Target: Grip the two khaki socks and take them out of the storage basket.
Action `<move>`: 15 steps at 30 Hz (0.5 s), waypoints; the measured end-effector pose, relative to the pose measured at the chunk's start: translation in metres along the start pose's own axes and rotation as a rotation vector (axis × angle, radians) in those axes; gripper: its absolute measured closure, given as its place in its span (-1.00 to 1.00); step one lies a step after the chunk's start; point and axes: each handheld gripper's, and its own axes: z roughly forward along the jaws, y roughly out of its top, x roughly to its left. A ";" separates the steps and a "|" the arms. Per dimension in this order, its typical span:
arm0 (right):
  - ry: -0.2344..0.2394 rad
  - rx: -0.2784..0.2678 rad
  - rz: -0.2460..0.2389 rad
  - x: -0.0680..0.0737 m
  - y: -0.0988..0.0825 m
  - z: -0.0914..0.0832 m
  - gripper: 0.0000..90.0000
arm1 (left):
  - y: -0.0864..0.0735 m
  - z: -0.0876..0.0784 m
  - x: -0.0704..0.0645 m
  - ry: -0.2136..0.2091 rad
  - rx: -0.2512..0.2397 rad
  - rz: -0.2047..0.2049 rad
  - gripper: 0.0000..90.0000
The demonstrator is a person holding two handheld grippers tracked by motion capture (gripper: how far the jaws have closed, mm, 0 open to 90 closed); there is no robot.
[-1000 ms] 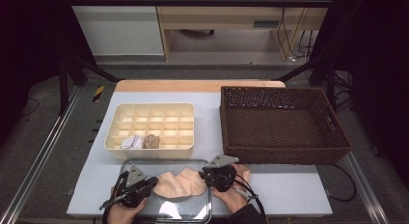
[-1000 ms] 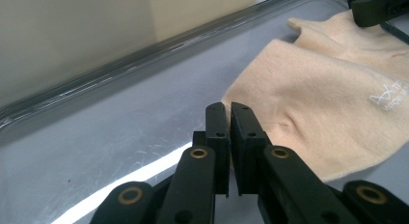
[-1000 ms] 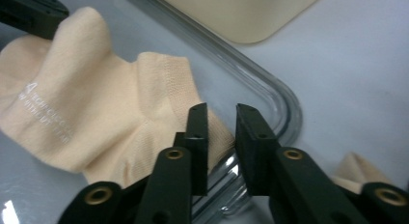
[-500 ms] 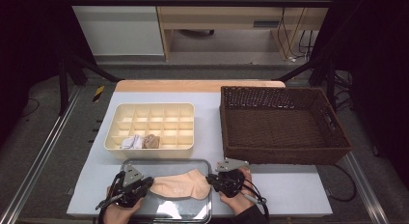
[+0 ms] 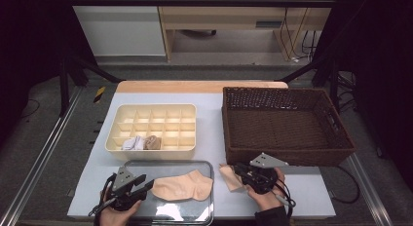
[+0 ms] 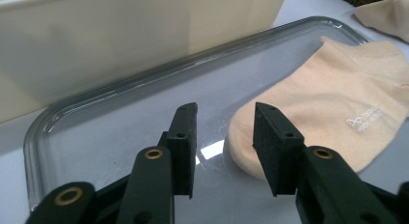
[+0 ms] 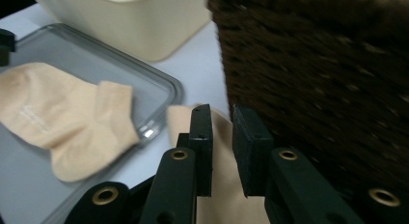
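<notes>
two peach socks, one on the glass tray, one just off it

the left gripper (image 5: 146, 184) has just been opening, its jaws apart at the toe of the sock on the tray (image 5: 182, 186), gripping nothing. the right gripper (image 5: 237, 170), right of the glass tray (image 5: 168, 164), stands narrowly open over the second sock (image 5: 229, 177); whether it pinches it, i cannot tell.
</notes>
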 end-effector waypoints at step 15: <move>-0.159 0.081 0.034 -0.027 -0.026 0.002 0.50 | -0.003 0.004 0.004 0.003 0.002 -0.023 0.17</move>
